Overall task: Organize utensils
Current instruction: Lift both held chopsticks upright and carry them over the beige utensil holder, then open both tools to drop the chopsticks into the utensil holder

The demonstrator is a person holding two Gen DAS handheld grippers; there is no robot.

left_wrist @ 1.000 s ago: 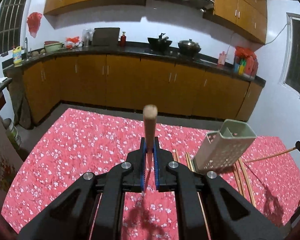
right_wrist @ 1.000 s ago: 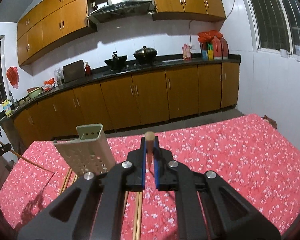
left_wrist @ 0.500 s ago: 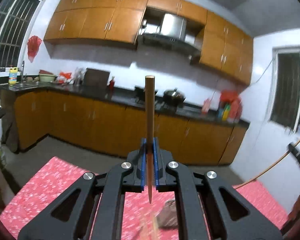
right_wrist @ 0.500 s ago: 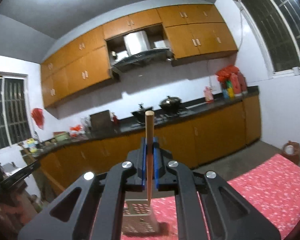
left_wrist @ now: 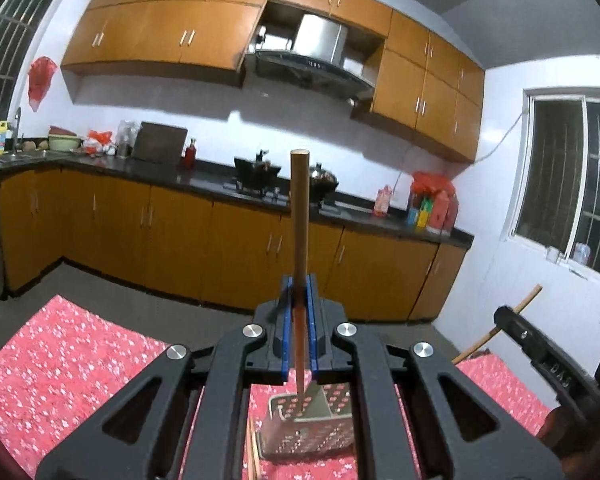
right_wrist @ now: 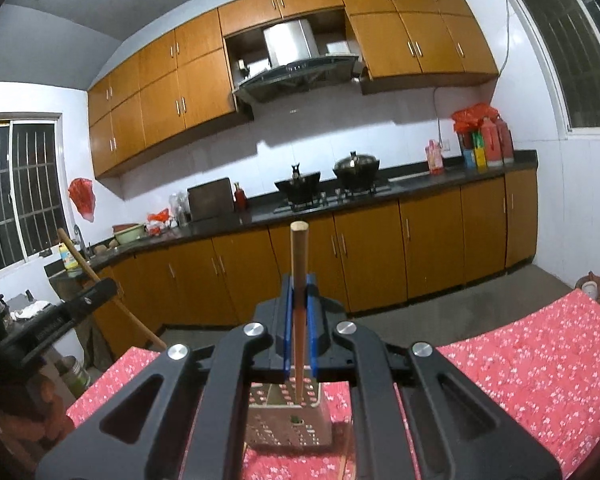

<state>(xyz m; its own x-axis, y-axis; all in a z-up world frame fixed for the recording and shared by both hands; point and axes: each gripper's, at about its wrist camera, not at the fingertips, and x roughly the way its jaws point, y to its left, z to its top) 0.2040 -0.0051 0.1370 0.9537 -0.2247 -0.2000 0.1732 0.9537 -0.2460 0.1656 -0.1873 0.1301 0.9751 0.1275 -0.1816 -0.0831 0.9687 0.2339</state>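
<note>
My left gripper is shut on a wooden chopstick held upright, its thin tip pointing down over the open top of the perforated grey-green utensil holder. My right gripper is shut on another wooden chopstick, also upright, its tip just above the same holder. The holder stands on the red floral tablecloth. The right gripper with its chopstick also shows at the right edge of the left wrist view; the left one shows at the left edge of the right wrist view.
More chopsticks lie on the cloth beside the holder's base. The tablecloth stretches right. Behind the table are orange kitchen cabinets, a dark counter with pots and a range hood.
Both grippers have tilted up from looking down at the table, turning their chopsticks upright, and have come over the holder, which now sits right below both tips.
</note>
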